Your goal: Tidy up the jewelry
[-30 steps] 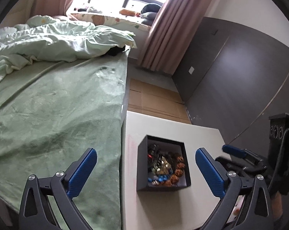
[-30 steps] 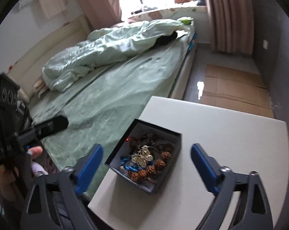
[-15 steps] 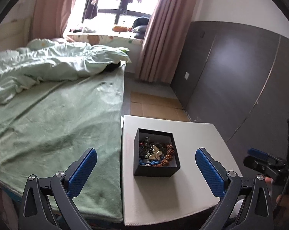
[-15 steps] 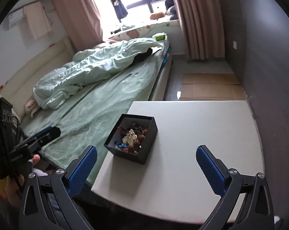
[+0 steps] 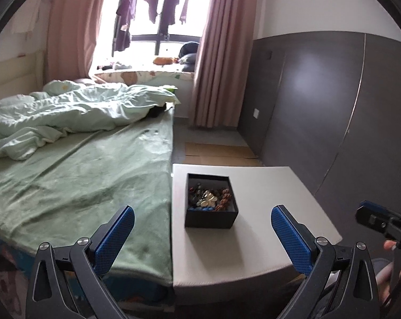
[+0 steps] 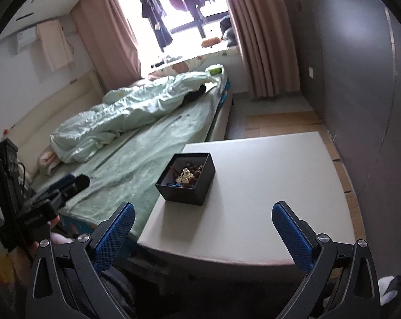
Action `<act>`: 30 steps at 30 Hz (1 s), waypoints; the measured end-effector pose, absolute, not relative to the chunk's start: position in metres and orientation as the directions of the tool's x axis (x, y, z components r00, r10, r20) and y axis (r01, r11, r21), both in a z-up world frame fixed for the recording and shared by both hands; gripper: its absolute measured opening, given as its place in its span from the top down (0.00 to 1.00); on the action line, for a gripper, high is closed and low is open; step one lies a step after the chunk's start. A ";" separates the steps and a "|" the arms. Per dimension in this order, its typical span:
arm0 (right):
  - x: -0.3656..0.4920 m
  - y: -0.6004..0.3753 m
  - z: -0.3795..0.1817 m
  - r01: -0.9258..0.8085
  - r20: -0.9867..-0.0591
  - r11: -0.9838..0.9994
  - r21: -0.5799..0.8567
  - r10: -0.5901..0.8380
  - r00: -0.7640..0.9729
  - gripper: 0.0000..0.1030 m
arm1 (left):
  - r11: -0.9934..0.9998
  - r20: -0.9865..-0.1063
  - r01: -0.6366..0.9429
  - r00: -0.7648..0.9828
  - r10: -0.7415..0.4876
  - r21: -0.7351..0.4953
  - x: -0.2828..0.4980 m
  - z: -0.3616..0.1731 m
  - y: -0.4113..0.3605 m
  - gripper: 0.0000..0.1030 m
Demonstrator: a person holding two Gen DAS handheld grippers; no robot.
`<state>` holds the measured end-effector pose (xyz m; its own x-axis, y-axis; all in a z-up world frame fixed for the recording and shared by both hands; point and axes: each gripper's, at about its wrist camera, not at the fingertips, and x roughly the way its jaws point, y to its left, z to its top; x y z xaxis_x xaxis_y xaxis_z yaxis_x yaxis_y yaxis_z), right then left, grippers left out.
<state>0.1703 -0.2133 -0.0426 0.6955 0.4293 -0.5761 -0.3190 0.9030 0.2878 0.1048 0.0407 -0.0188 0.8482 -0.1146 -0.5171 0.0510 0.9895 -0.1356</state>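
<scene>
Landmark is the black box; everything below is placed off it.

The bed lies along the box's left side, green sheet, rumpled quilt well beyond the box toward the window. Grey wall panels run along the box's right side, cardboard sheets on the floor between box and curtain.

The white table carries the box; box sits near the table's bed-side edge, upright, lid off or absent. No other item on the tabletop around it that I can see.

My left gripper hangs in front of the box, well short of it, jaws wide apart, nothing between them. My right gripper is also on the near side of the box, jaws spread as wide as they go, having just been opening that last bit, nothing between them. Neither touches the box or table.

The jewelry is all inside the box, heaped together: brown bead strands, a pale butterfly-like piece on top, blue beads at the near wall. Individual pieces are too small to sort out.

Progress, my judgement: looks finished or nearly so. All visible jewelry is gathered in one box, none loose outside it, both my claws empty and clear. If anything is left, it would be tidying inside the box or closing it; no lid in view.

Writing: a small pale marking on the left gripper's body in the right view, unreadable. No brand or label readable on the box.
</scene>
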 end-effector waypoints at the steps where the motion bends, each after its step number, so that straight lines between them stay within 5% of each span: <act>1: 0.163 -0.214 -0.042 -0.303 -0.569 0.911 0.280 0.411 0.712 0.00 | 0.989 -0.511 0.048 0.852 -0.113 -0.138 0.099 -0.019 0.041 0.00; 11: 0.121 -0.204 -0.036 -0.259 -0.528 0.947 0.192 0.322 0.786 0.00 | 0.994 -0.465 0.003 0.884 -0.053 -0.109 0.064 -0.019 0.043 0.00; 30: 0.114 -0.180 -0.042 -0.325 -0.540 0.931 0.166 0.361 0.760 0.00 | 0.988 -0.449 -0.068 0.893 -0.003 -0.142 0.059 -0.022 0.054 0.00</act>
<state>0.1139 -0.1799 -0.0418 0.7600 0.3615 -0.5401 -0.3252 0.9311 0.1655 0.0586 0.0536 -0.0218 0.8934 -0.0033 -0.4492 -0.0678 0.9875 -0.1423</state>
